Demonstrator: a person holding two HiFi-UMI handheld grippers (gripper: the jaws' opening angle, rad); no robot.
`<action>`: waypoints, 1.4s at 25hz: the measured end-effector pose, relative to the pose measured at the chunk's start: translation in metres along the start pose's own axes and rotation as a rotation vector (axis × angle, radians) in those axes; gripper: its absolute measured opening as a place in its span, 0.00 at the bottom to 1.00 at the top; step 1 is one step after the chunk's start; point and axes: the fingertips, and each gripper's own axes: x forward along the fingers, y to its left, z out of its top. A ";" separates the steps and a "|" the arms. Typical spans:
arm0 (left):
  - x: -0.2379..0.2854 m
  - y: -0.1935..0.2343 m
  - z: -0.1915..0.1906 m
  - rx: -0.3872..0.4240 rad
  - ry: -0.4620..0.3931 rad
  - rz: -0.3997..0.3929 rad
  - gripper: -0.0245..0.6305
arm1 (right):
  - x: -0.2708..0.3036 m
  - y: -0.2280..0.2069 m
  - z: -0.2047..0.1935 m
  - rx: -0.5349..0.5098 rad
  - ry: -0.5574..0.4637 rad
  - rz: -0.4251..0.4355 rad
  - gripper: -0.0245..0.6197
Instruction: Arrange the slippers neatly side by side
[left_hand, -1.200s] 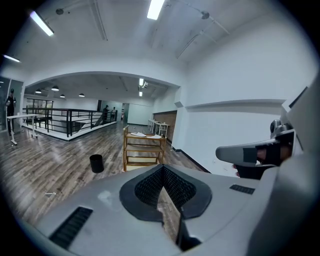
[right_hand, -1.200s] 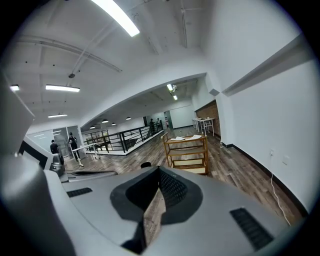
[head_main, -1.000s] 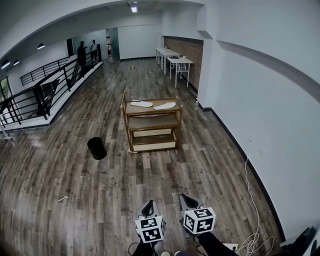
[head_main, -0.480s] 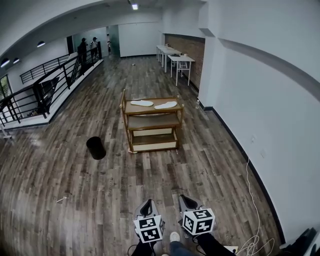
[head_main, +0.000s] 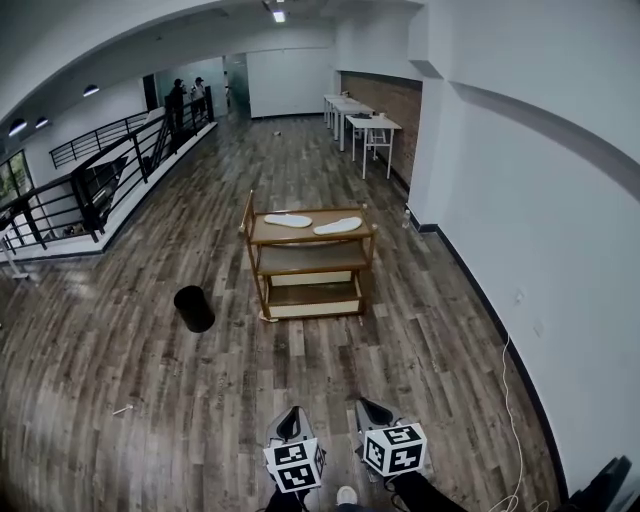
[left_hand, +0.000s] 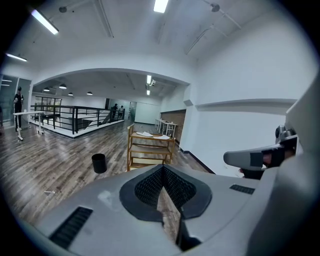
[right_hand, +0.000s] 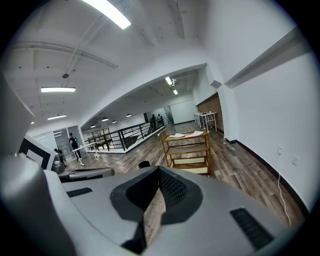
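A black bin (head_main: 194, 308) stands on the wooden floor (head_main: 130, 400), left of a three-tier wooden rack (head_main: 310, 258). Low in the head view, the left hand-held gripper (head_main: 294, 412) has its jaws together, with nothing between them. On the rack's top shelf lie the left slipper (head_main: 288, 221) and the right slipper (head_main: 338, 226), apart and unevenly angled. The right hand-held gripper (head_main: 369, 406), near the left one, is likewise closed and empty.

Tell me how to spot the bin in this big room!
Find the wooden shelf cart standing in the middle of the long plank floor, with two white slippers on top. In the head view, the bin stands on the floor to the cart's left, not touching it. It is the only short, round, black thing there.
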 end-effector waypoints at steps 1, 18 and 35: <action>0.007 -0.001 0.001 -0.003 0.002 0.005 0.04 | 0.005 -0.006 0.003 -0.001 0.002 0.003 0.04; 0.090 -0.001 0.026 -0.003 0.012 0.027 0.04 | 0.074 -0.057 0.032 0.019 0.007 0.002 0.04; 0.218 0.052 0.082 0.052 0.020 -0.042 0.04 | 0.214 -0.064 0.088 0.058 0.011 -0.043 0.04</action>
